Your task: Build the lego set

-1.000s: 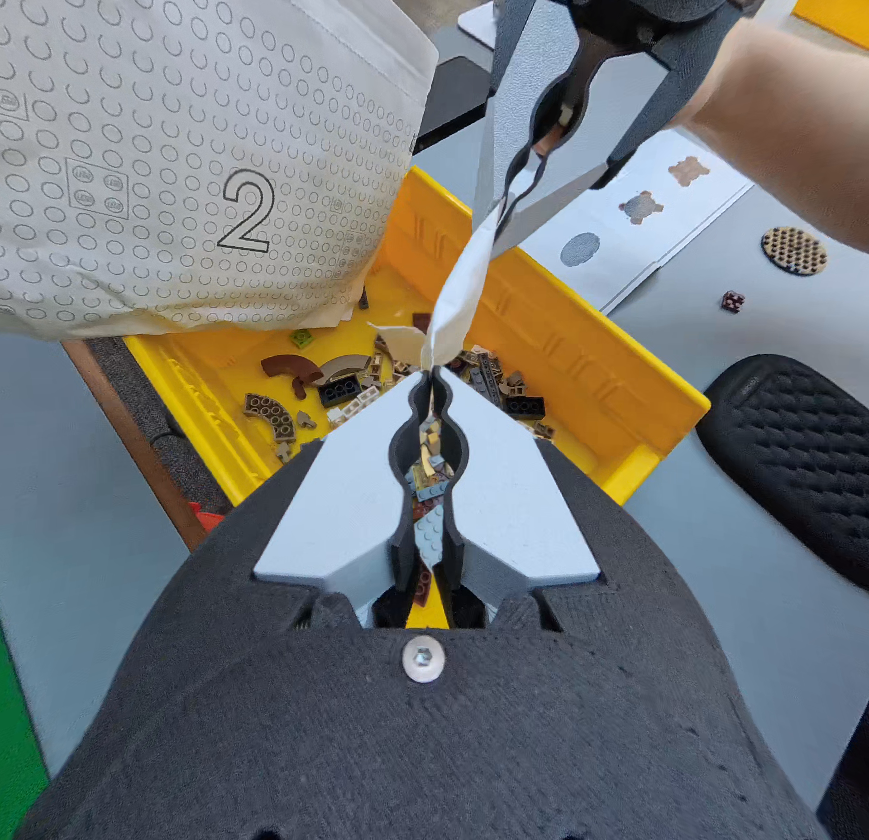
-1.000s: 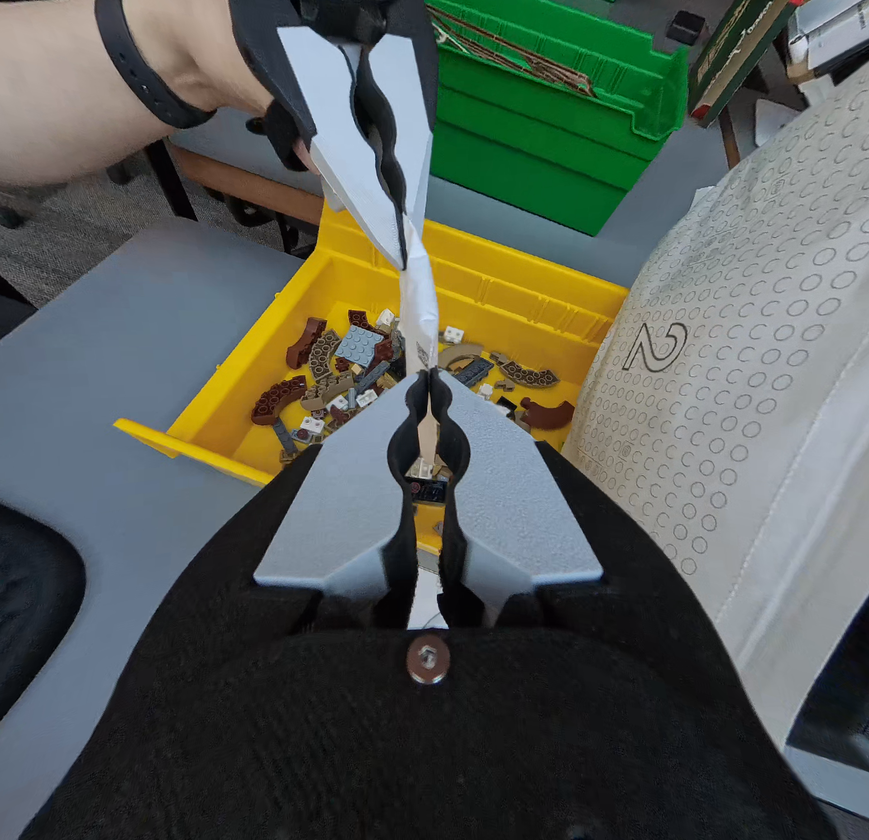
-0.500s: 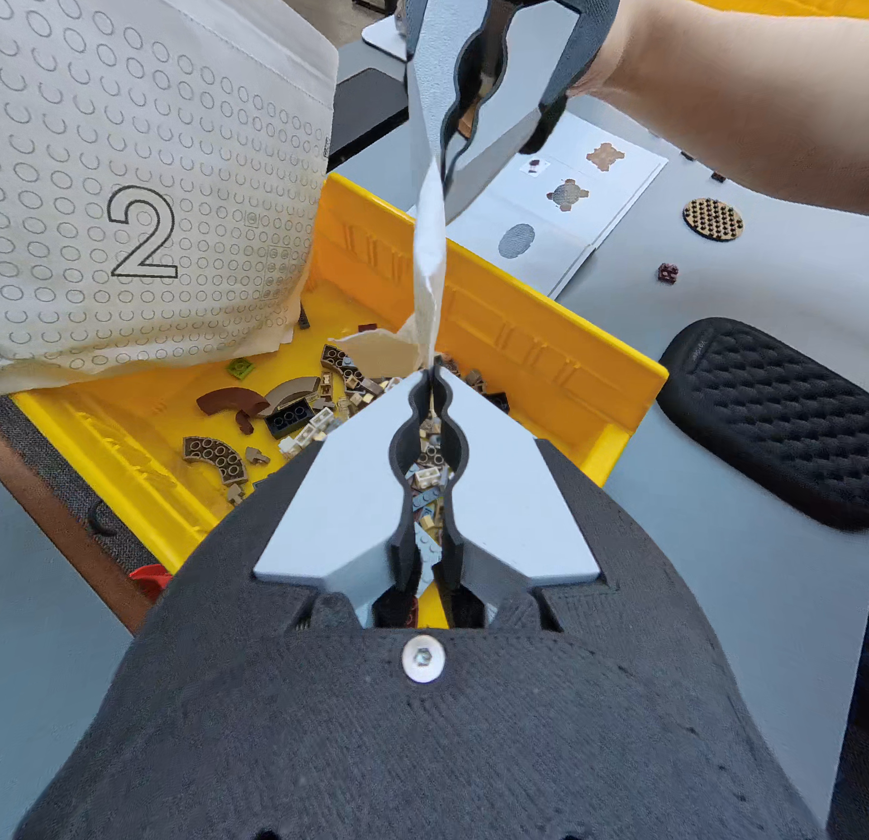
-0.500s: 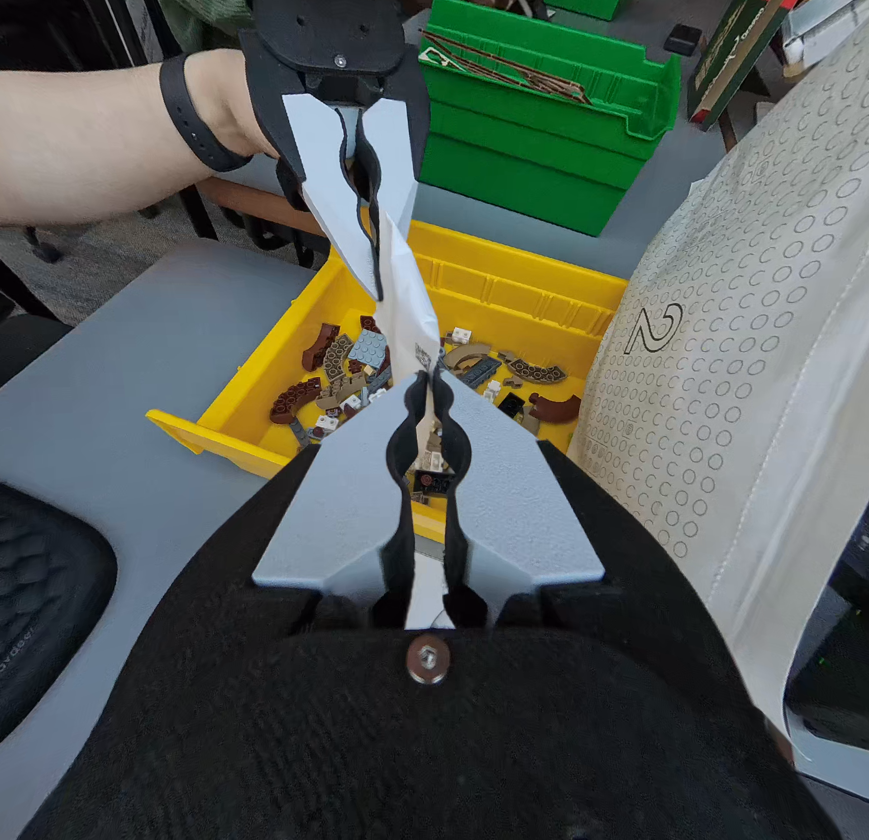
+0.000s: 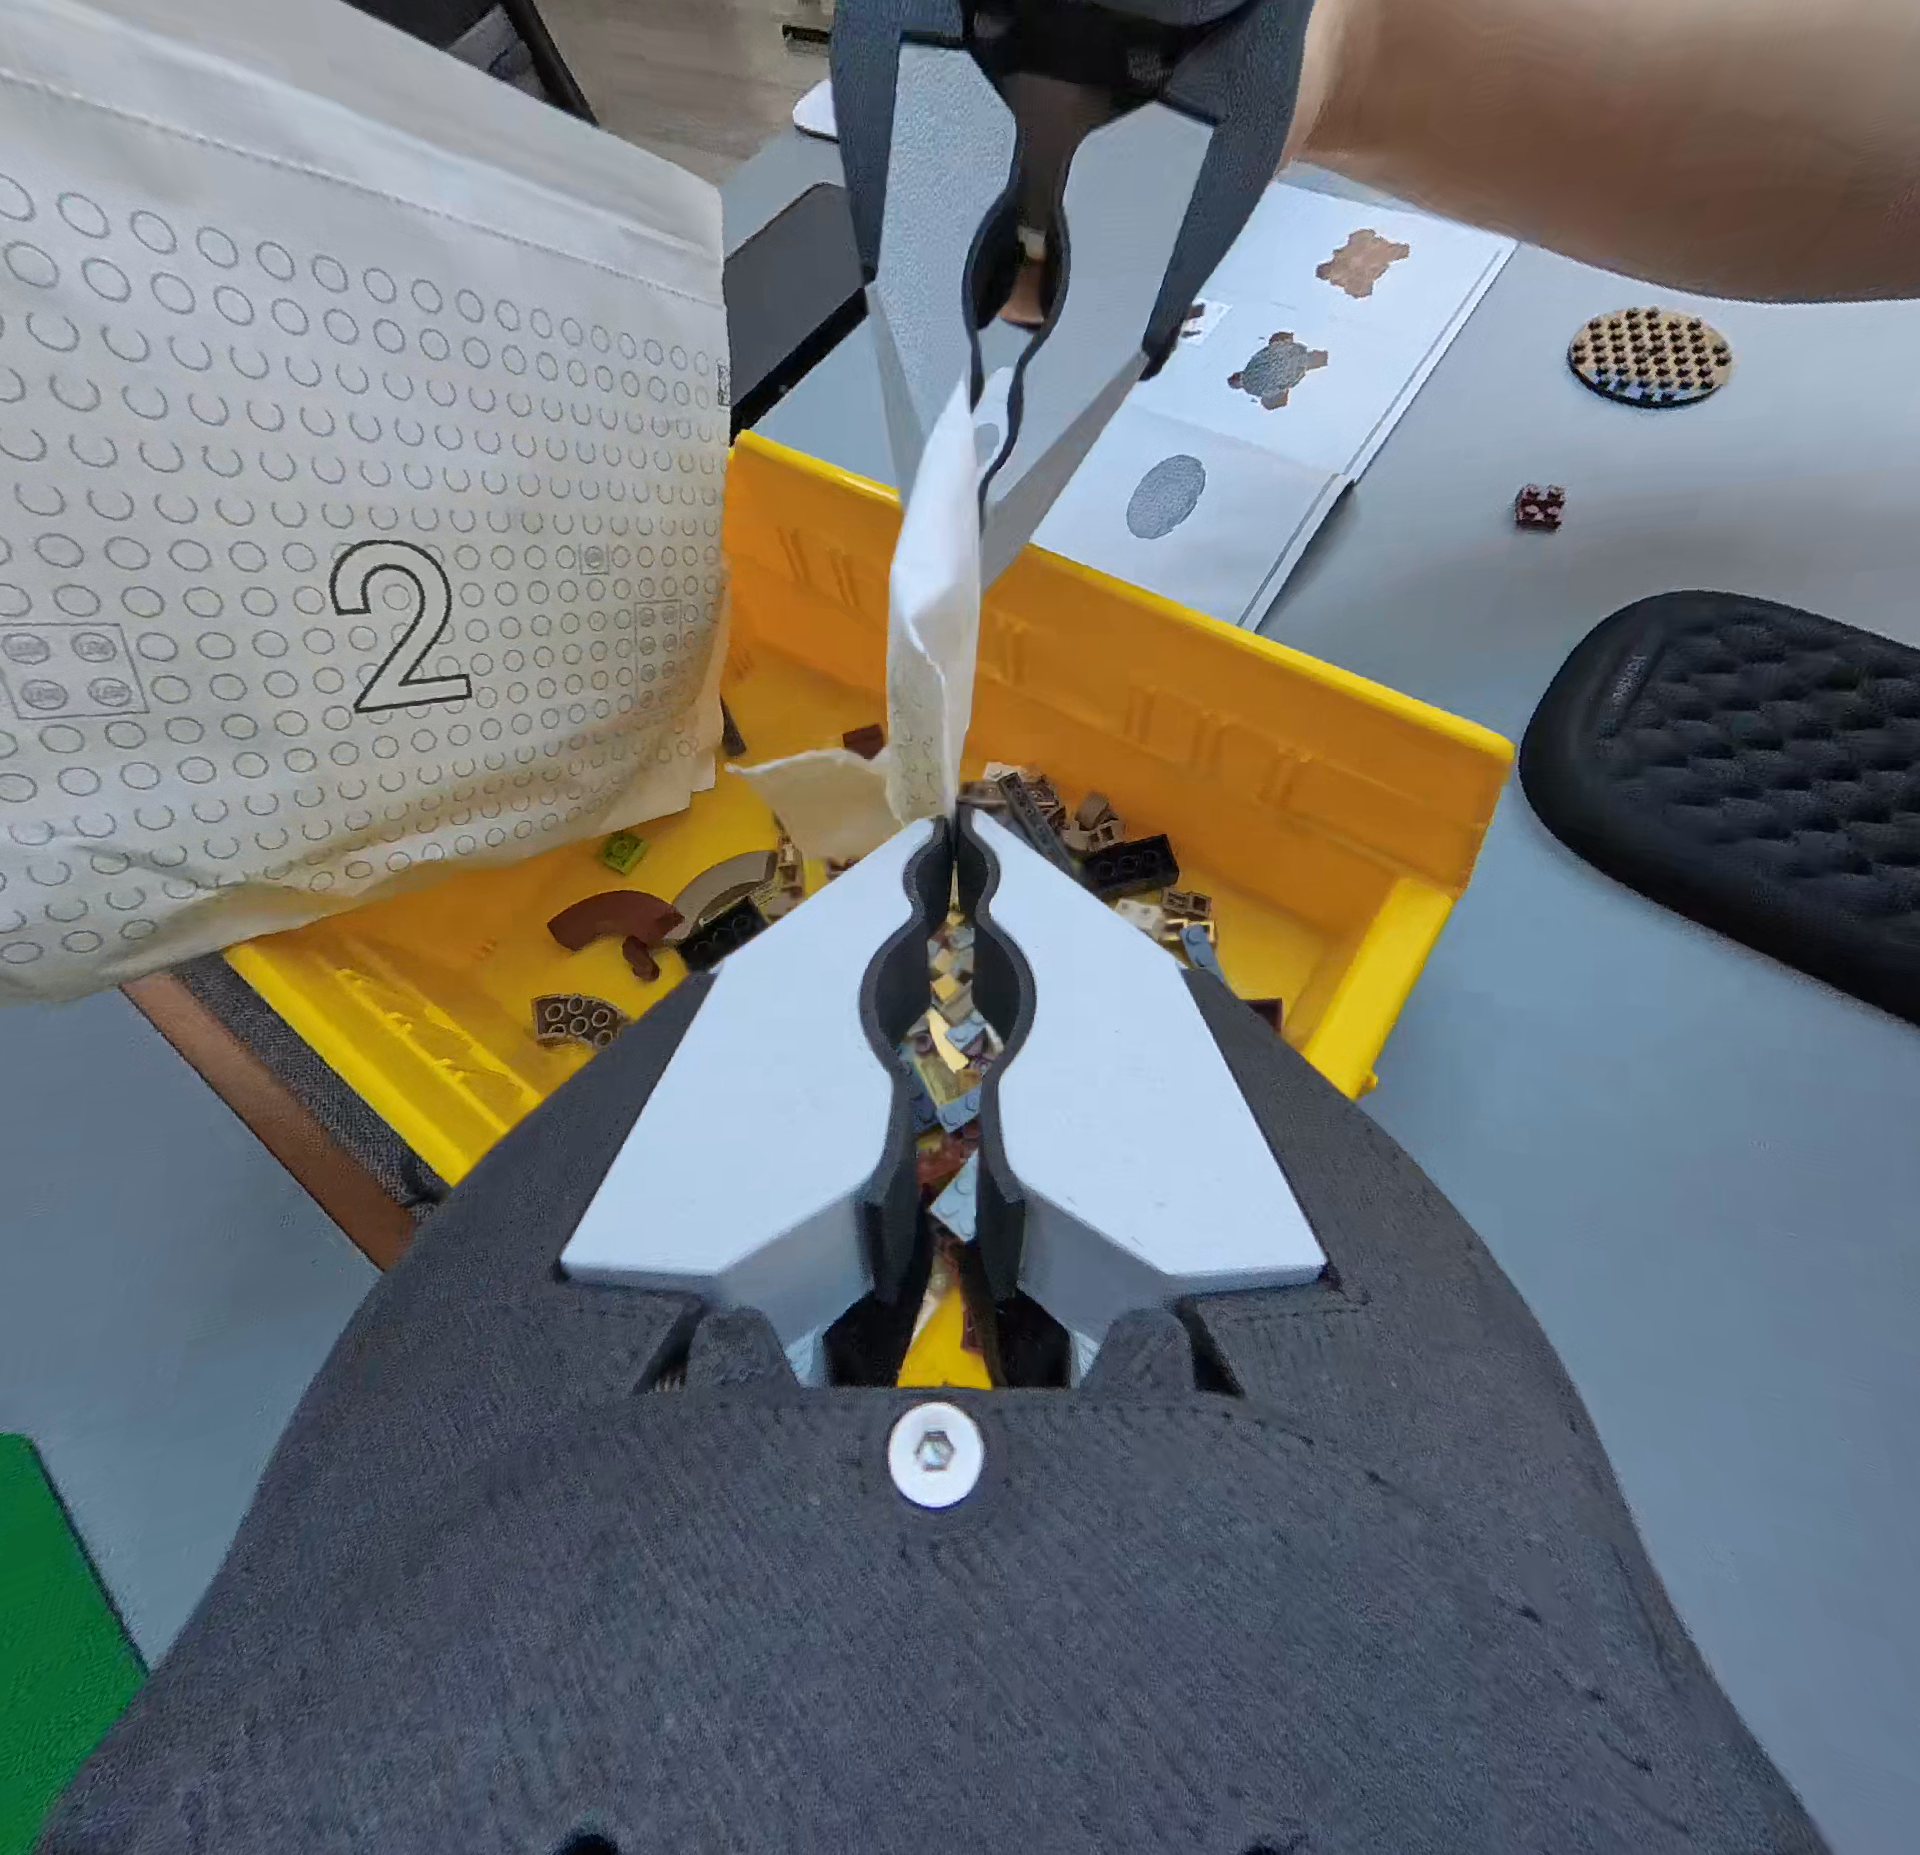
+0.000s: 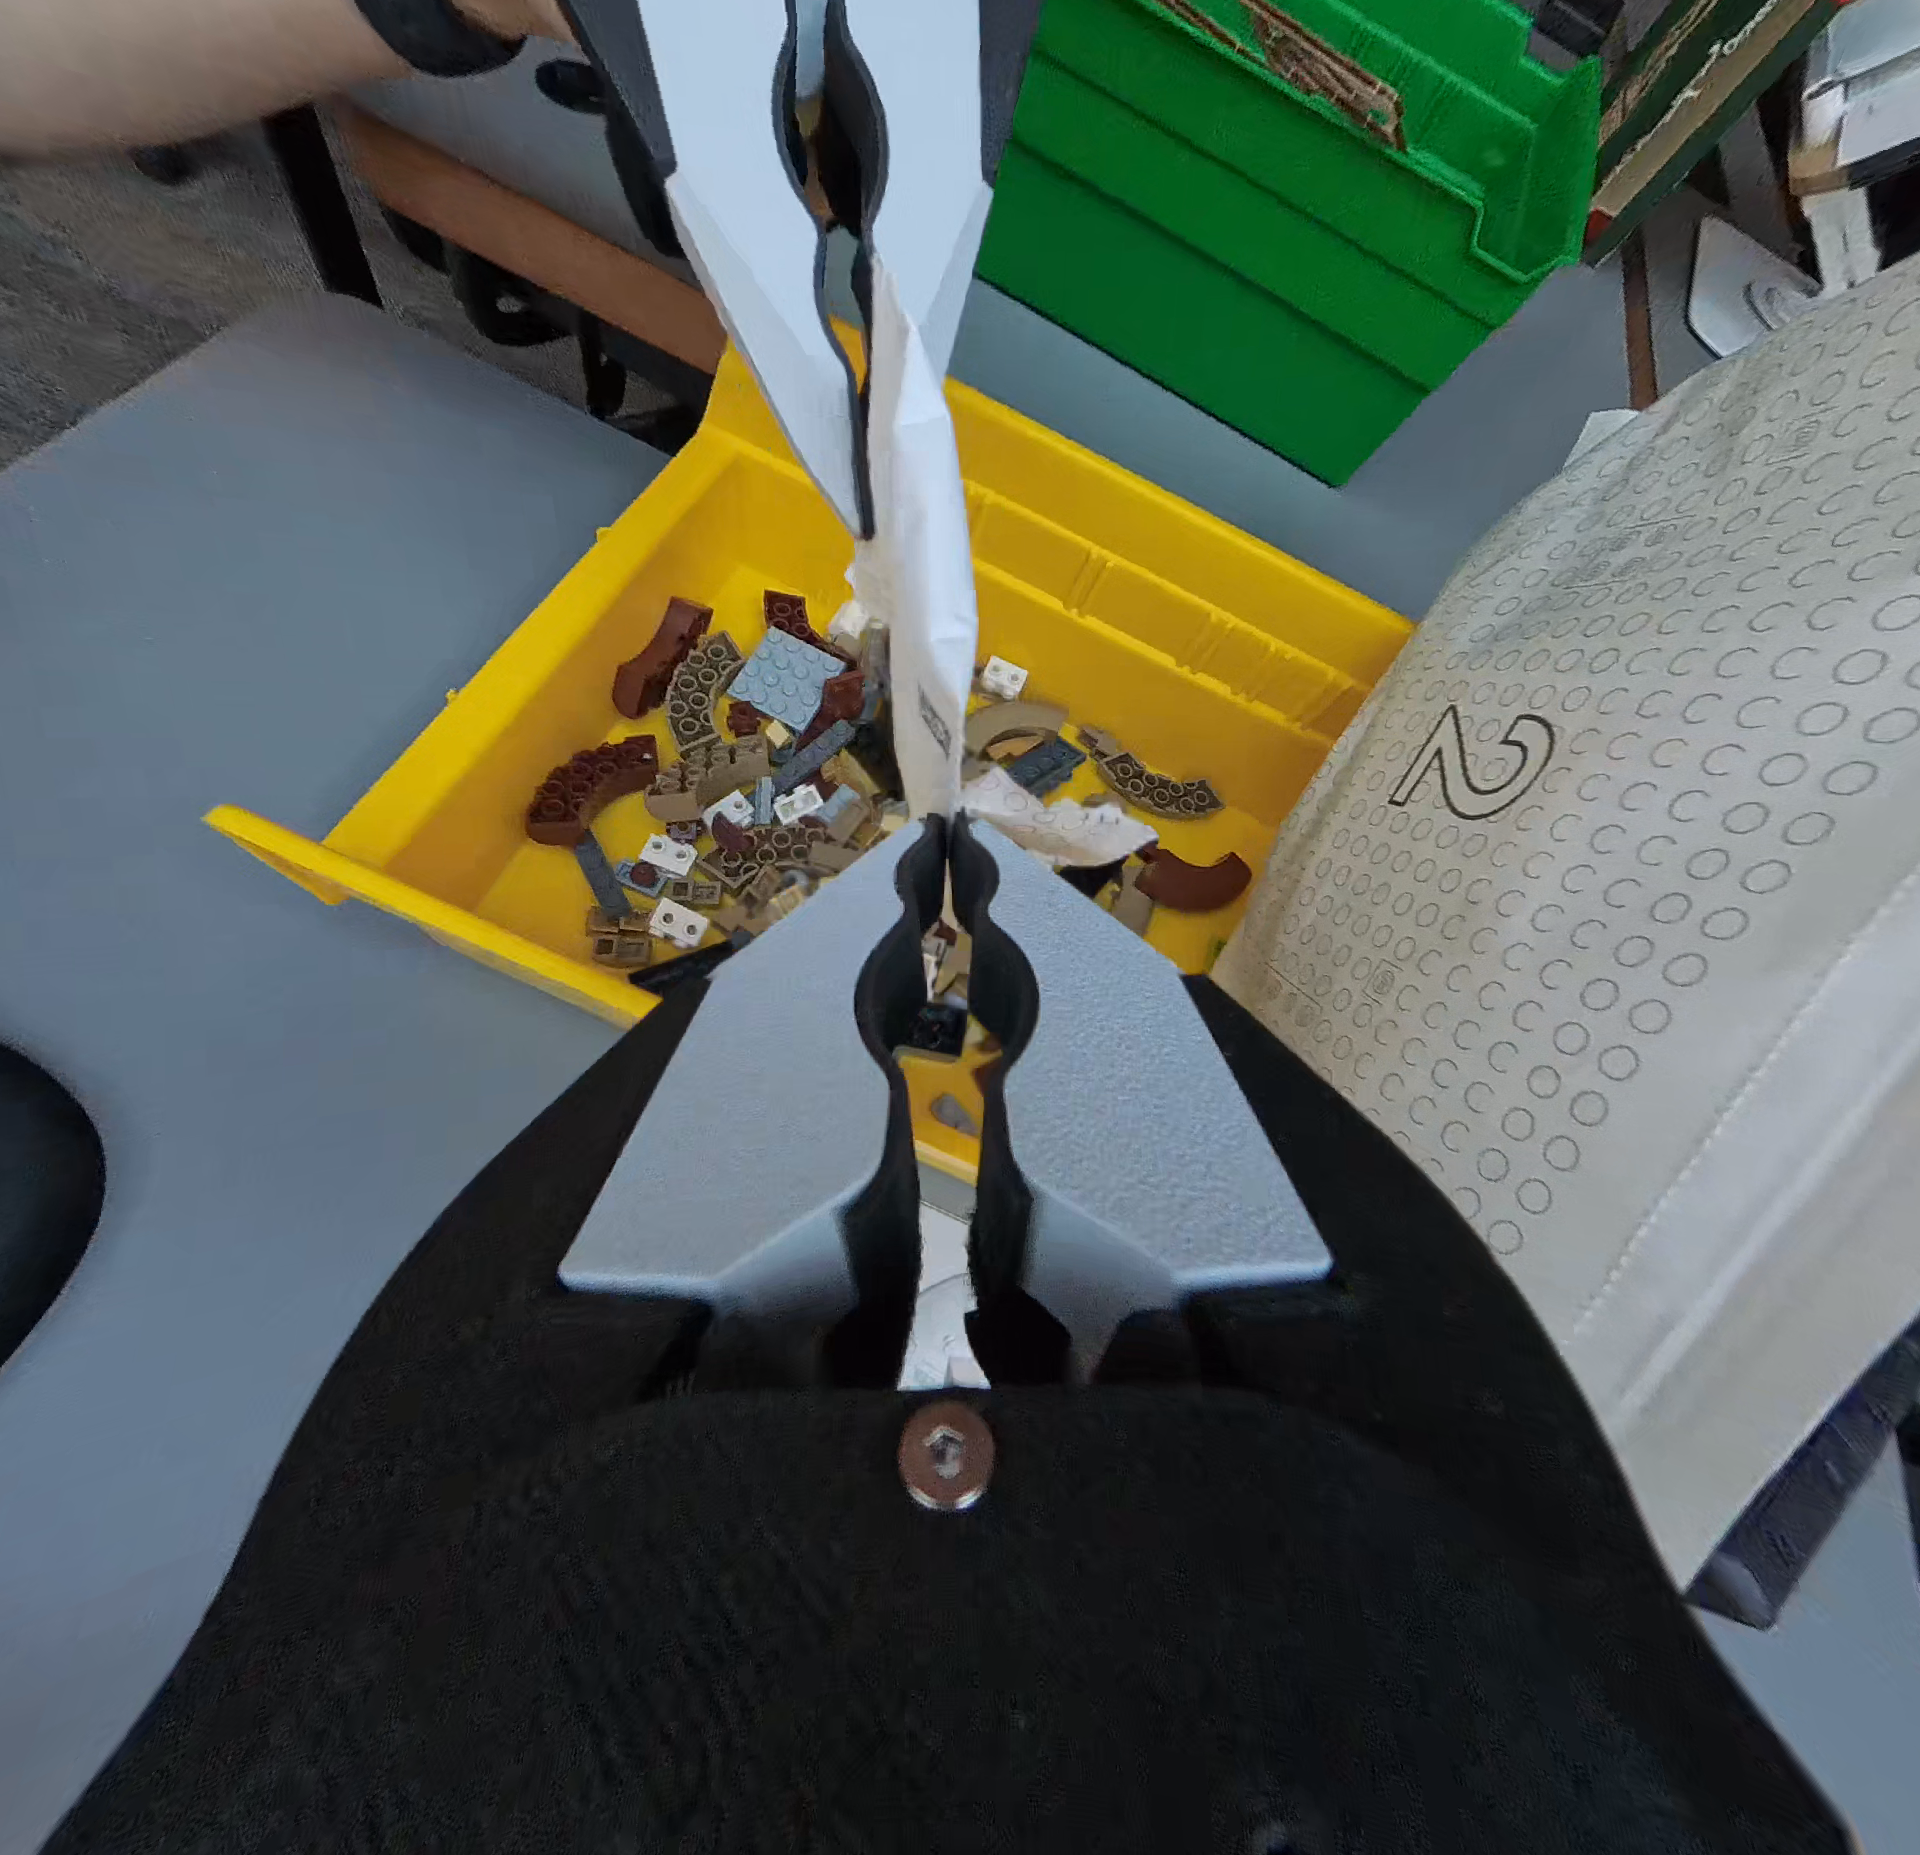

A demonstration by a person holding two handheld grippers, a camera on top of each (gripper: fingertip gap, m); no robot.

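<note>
A small white paper bag, torn with a flap hanging, is stretched between both grippers above the yellow bin. My left gripper is shut on its lower end. My right gripper is shut on the upper end, held by a bare arm. In the right wrist view the right gripper pinches the bag, and the left gripper comes in from the top. Several loose brown, tan and grey Lego pieces lie in the bin.
A large paper bag with a printed numeral leans over the bin's side. An instruction booklet, a round tan plate, a small dark red piece and a black pad lie on the grey table. Green bins stand behind. My hands' fingertips stand some 6 centimeters from each other. The small dark red piece lies around 30 centimeters away from my right fingertips.
Both grippers keep their hold on the small bag. They have shifted over the bin and drawn a little apart, so the bag is pulled out longer and straighter.
</note>
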